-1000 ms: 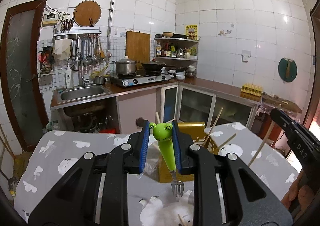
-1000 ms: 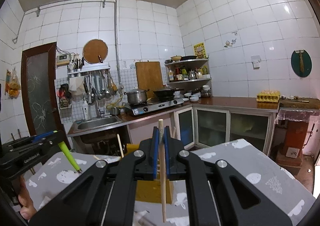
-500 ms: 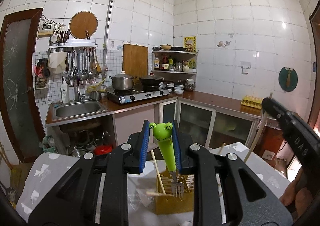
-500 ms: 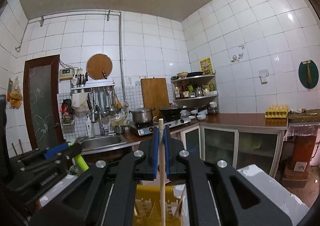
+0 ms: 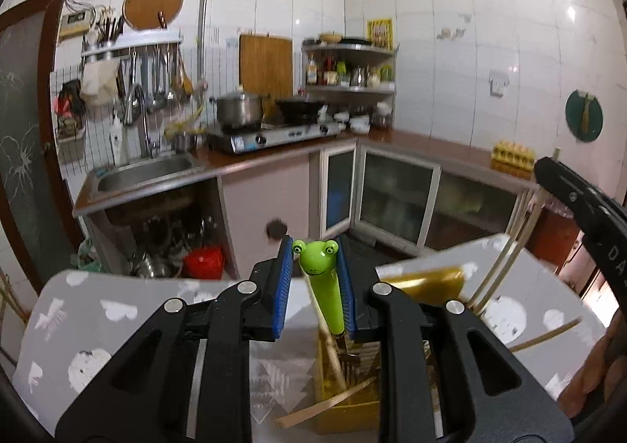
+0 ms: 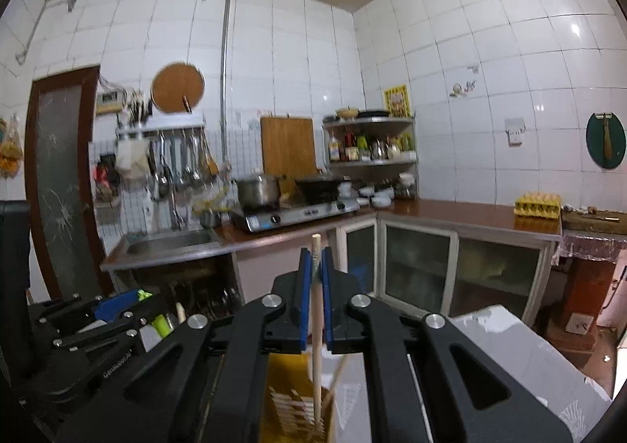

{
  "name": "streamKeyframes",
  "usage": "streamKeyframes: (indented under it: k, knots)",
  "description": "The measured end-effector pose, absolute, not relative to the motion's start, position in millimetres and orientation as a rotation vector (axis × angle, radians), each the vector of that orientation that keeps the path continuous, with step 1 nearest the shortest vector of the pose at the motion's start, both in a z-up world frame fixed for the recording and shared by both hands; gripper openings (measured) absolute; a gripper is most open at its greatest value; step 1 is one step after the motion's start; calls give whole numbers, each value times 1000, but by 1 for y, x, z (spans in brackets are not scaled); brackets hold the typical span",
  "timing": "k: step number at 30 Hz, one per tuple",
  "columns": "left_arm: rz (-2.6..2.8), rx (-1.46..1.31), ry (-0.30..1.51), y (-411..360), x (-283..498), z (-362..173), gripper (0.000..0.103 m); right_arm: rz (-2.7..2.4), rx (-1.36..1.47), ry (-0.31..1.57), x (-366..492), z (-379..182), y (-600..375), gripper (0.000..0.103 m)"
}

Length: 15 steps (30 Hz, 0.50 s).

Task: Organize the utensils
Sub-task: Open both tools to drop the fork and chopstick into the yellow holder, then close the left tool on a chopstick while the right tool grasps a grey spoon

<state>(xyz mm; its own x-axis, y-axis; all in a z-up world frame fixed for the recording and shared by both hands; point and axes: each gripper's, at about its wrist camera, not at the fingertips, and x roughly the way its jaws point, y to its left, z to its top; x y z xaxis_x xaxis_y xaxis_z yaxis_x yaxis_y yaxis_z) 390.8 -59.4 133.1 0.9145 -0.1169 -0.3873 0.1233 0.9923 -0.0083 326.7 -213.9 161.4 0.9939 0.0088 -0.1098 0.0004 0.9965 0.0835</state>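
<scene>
Frog-handled fork [image 5: 323, 286]: light, rigid; my left claw [image 5: 315, 286] grips its handle. Chopstick [image 6: 316, 310]: thin, slippery; right claw [image 6: 316, 300] clamps it.

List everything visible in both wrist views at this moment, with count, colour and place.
Frog-handled fork: one, green, clamped upright, tines down over the caddy.
Chopstick: one, pale wood, clamped upright, tip in the caddy.
Utensil caddy: one, yellow, on the table.
Table: one, grey patterned cloth.
Loose chopsticks: several, wood, in and beside the caddy.
Pot: one, steel, on the stove.
Egg tray: one, yellow, on the counter.
Left gripper: black, blue jaws.
Right gripper: black, blue jaws.
</scene>
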Motion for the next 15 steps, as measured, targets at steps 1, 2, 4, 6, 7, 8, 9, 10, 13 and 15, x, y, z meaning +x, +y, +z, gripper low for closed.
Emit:
streamKeyframes:
  k: [1, 2, 4, 6, 7, 8, 9, 10, 13, 15]
  knots:
    - [-125, 13, 419, -58, 394, 127, 21, -2, 81, 130, 328, 155, -216, 6]
    - [-132, 11, 444, -56, 396, 123, 22, -5, 79, 144, 328, 151, -218, 6]
    - [-132, 5, 474, -53, 395, 121, 22, -13, 72, 172, 327, 147, -221, 7]
    - [-116, 9, 464, -48, 387, 127, 32, -22, 59, 193, 326, 148, -223, 8]
    - [-107, 9, 452, -46, 382, 132, 40, -31, 53, 213, 322, 151, -225, 21]
    - [-100, 1, 429, -42, 372, 140, 58, -36, 54, 221, 319, 154, -227, 32]
    - [-95, -10, 405, -37, 362, 149, 73, -41, 57, 222, 314, 158, -229, 60]
    - [-91, -15, 388, -34, 354, 156, 78, -54, 58, 217, 307, 163, -231, 69]
    - [-72, -18, 347, -21, 323, 177, 88, -92, 47, 215, 282, 173, -237, 69]
    - [-76, -41, 340, -12, 303, 183, 96, -92, 62, 238, 264, 174, -241, 69]
